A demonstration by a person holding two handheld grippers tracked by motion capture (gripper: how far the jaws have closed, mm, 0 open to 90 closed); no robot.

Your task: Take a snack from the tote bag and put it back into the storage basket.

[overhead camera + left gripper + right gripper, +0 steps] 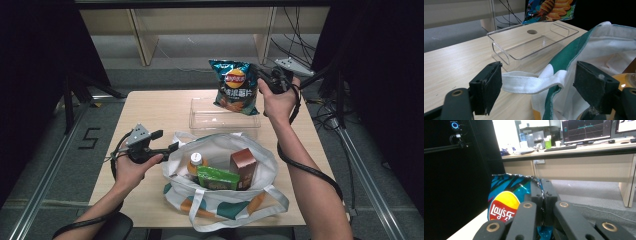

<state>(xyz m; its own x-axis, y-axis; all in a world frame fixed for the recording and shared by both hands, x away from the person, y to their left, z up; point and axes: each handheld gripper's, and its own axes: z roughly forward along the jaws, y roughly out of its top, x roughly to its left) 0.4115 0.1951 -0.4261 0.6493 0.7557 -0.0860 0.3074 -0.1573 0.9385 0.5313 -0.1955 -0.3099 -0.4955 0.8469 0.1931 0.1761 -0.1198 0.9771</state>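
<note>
A blue Lay's chip bag (234, 86) hangs in the air above the far end of a clear plastic bin (200, 118), with my right gripper (263, 80) shut on the bag's right edge. In the right gripper view the jaws (543, 192) pinch the crinkled bag (504, 202) tightly. My left gripper (167, 141) is at the left rim of a white and green tote bag (260, 155), open. In the left gripper view the tote's white strap (531, 82) lies between the spread pads (490, 85) without being pressed, and the chip bag (554, 8) shows beyond the bin (501, 53).
Inside the tote stand an orange bottle (196, 163), a green box (218, 177) and a brown carton (243, 165). Bare wooden table (150, 107) lies left of the bin. Shelving and loose cables stand behind the table's far edge.
</note>
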